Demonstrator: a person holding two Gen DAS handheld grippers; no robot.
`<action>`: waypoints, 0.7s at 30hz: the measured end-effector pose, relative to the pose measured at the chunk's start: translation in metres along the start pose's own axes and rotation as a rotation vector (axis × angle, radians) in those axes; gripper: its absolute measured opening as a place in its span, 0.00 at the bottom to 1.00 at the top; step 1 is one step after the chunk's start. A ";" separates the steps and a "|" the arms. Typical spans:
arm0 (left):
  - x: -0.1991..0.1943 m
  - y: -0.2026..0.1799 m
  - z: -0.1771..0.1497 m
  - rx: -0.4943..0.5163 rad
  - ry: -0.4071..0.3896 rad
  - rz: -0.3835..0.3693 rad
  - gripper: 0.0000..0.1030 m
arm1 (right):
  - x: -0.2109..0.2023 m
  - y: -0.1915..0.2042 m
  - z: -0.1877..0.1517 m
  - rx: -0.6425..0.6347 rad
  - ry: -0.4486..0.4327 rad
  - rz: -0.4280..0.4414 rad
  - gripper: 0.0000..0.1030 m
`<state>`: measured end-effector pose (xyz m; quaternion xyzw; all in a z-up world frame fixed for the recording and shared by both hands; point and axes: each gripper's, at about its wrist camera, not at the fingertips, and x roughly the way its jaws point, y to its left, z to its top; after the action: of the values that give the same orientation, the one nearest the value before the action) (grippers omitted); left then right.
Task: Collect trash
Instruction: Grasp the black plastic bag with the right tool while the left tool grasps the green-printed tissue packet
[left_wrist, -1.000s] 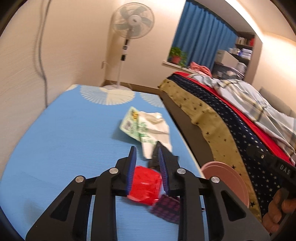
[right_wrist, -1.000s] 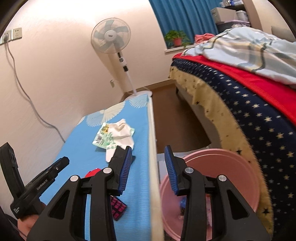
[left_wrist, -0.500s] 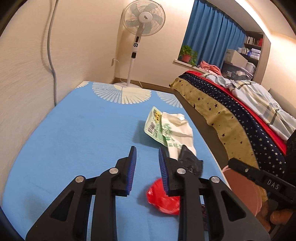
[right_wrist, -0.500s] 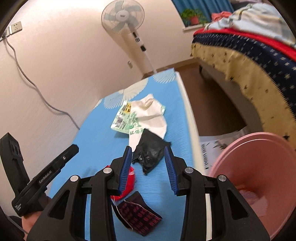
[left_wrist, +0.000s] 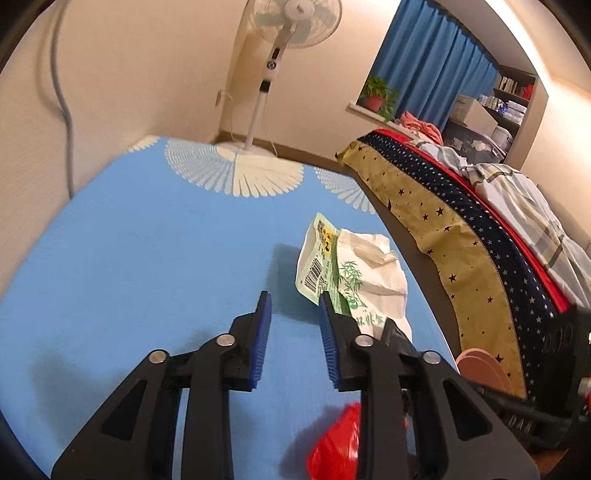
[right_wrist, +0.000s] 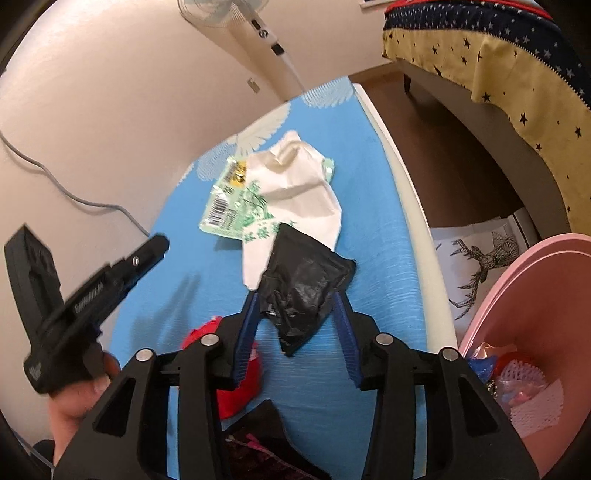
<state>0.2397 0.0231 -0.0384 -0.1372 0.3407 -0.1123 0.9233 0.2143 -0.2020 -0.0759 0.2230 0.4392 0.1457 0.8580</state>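
Trash lies on a blue table (left_wrist: 147, 266). A black plastic scrap (right_wrist: 303, 284) sits between the open fingers of my right gripper (right_wrist: 295, 299), which is low over it. Beyond it lie a white paper bag (right_wrist: 295, 192) and a green-printed wrapper (right_wrist: 229, 210); both show in the left wrist view too, the bag (left_wrist: 373, 269) and the wrapper (left_wrist: 317, 262). A red wrapper (right_wrist: 236, 369) and a dark patterned packet (right_wrist: 258, 439) lie near me. My left gripper (left_wrist: 293, 306) is open and empty above bare table, left of the wrapper. The red wrapper (left_wrist: 336, 446) lies under its right finger.
A pink bin (right_wrist: 546, 310) holding several pieces of trash stands on the floor right of the table. A bed with a starred cover (left_wrist: 461, 229) runs along the right. A standing fan (left_wrist: 273, 66) is at the far end. A cable hangs on the left wall.
My left gripper let go of the red wrapper and moved forward and left. My right gripper swung from over the pink bin to the table and came down around the black scrap.
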 end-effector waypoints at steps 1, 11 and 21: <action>0.007 0.001 0.003 -0.009 0.012 -0.003 0.32 | 0.002 -0.001 0.000 0.003 0.009 -0.005 0.45; 0.051 0.004 0.014 -0.046 0.115 -0.064 0.35 | 0.012 0.001 0.002 -0.024 0.026 -0.019 0.50; 0.072 0.003 0.013 -0.070 0.158 -0.106 0.19 | 0.015 0.010 0.001 -0.082 0.017 -0.041 0.44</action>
<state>0.3021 0.0062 -0.0735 -0.1779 0.4085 -0.1593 0.8809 0.2235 -0.1872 -0.0807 0.1771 0.4445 0.1477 0.8656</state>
